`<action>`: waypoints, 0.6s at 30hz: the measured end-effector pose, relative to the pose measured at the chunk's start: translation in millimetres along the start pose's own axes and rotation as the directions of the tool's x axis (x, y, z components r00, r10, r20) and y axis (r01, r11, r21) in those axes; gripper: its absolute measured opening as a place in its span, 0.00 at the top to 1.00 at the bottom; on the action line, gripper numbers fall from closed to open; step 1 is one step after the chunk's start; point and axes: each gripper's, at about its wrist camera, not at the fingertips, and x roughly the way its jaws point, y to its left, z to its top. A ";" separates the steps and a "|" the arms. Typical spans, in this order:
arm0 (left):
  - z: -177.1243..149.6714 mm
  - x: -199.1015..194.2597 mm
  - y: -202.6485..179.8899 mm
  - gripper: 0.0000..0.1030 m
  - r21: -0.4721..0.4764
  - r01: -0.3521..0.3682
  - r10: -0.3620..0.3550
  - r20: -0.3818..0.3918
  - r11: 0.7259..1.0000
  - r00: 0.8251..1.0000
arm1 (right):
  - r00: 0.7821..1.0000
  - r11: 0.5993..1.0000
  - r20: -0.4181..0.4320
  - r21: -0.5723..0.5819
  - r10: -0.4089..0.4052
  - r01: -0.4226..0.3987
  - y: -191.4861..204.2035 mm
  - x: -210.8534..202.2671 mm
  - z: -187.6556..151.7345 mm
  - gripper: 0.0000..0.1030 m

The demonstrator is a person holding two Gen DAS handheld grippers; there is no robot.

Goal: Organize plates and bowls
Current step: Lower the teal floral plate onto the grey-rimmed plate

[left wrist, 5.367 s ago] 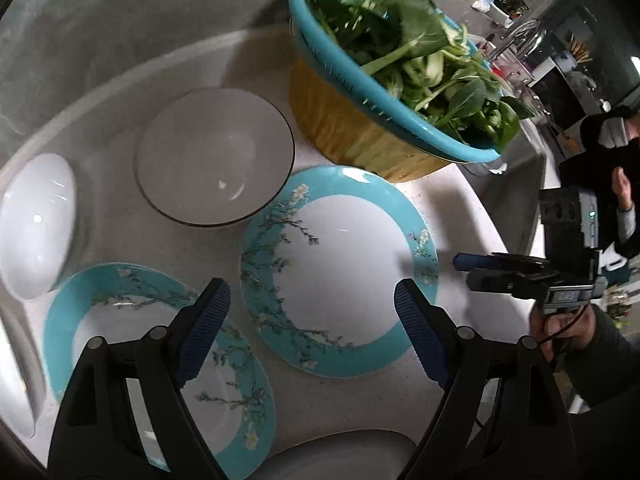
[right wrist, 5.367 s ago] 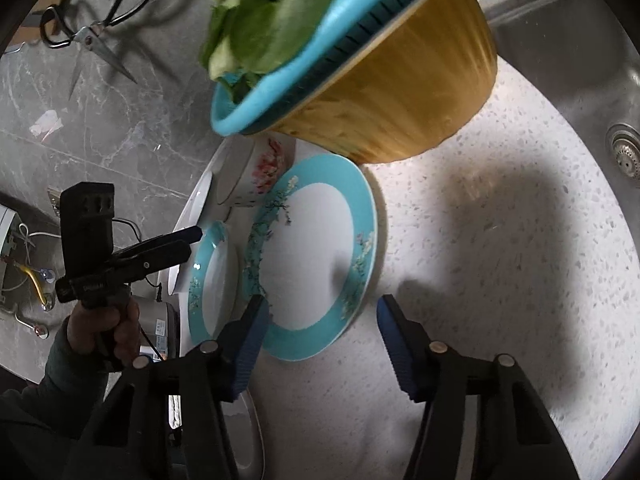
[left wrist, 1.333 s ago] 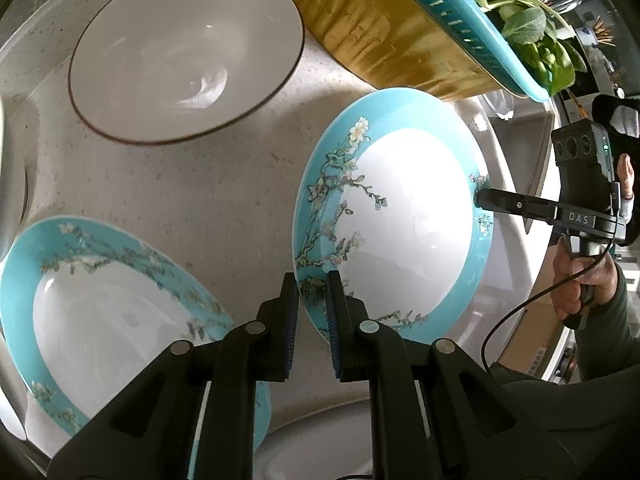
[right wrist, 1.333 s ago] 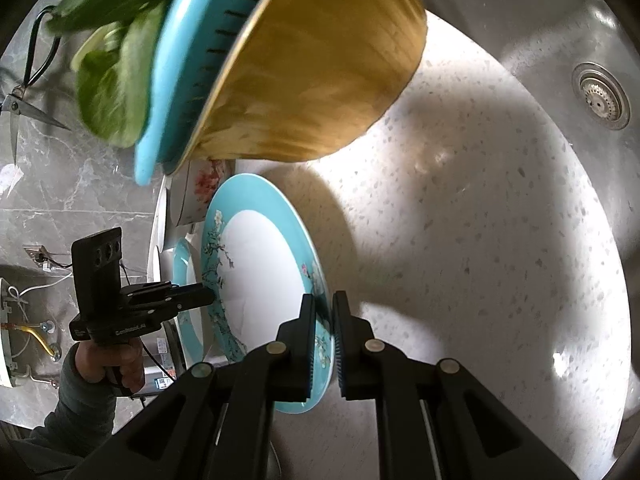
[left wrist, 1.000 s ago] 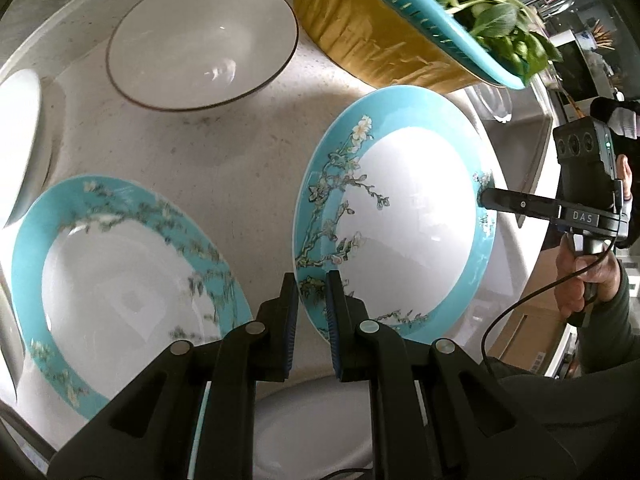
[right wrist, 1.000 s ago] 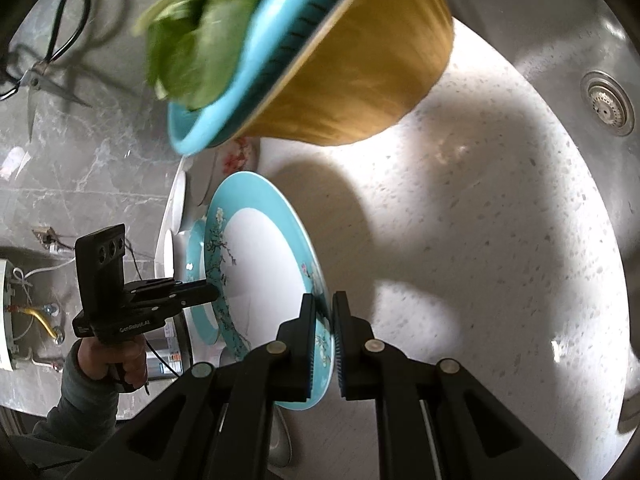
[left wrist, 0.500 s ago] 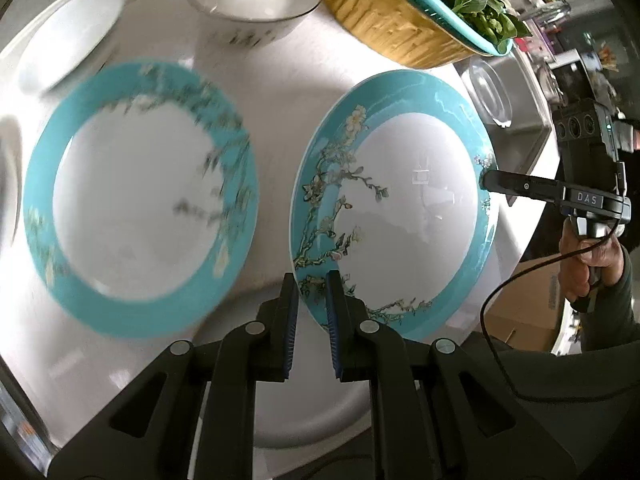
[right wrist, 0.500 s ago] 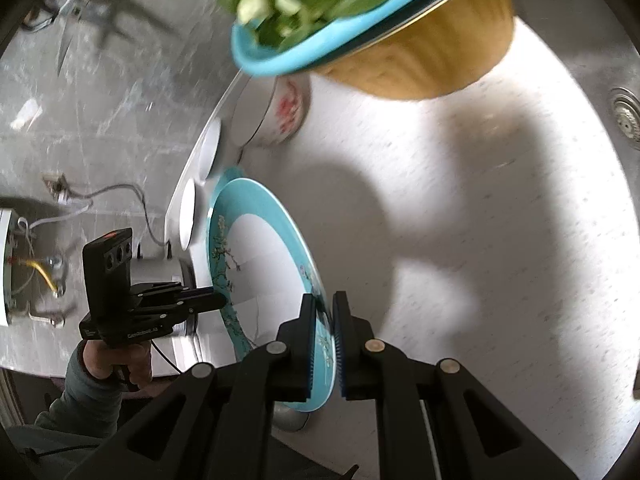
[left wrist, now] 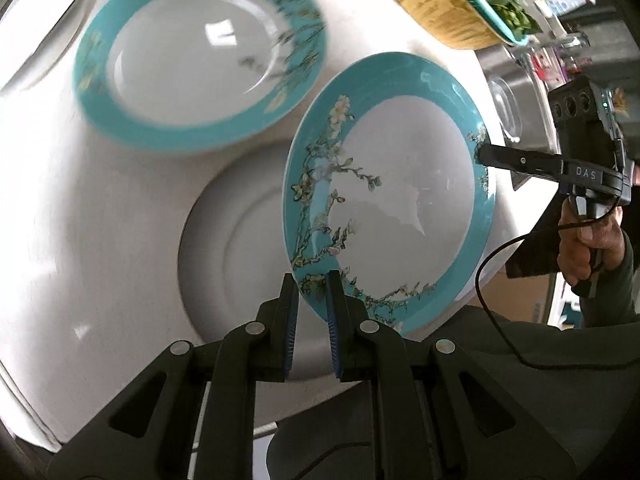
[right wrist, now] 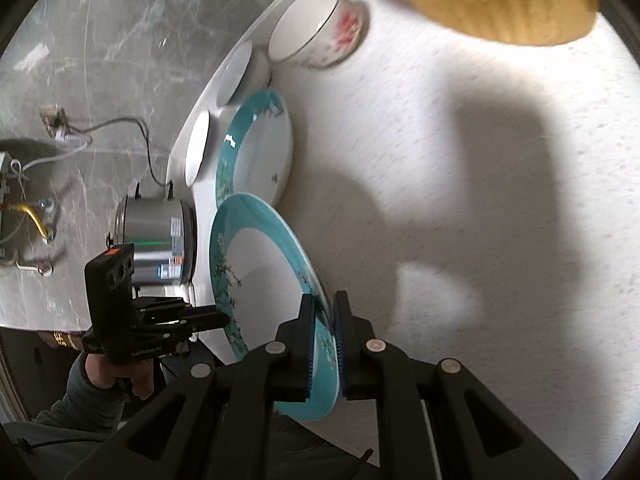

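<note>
Left wrist view. Upper left: matching turquoise-rimmed plate [left wrist: 200, 56] on the counter. Centre: left gripper [left wrist: 311, 312] pinches the turquoise-rimmed blossom-pattern ceramic plate [left wrist: 404, 200], airborne at centre-right; right gripper [left wrist: 478, 156] pinches the opposite rim. Keep both grips level while lowering.

The held plate [left wrist: 404, 200] is white with a turquoise rim and blossom-branch pattern, like the second plate [left wrist: 192, 56]. Black claws have blue pads [left wrist: 331, 312]. White speckled table [right wrist: 460, 200]; pink-flowered bowl [right wrist: 320, 32].
</note>
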 end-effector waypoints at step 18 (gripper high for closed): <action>-26.7 17.9 39.1 0.89 -0.123 0.021 -0.023 -0.015 0.992 1.000 | 0.990 0.998 -0.126 -0.038 -0.057 0.053 22.9 74.9 -6.2 0.88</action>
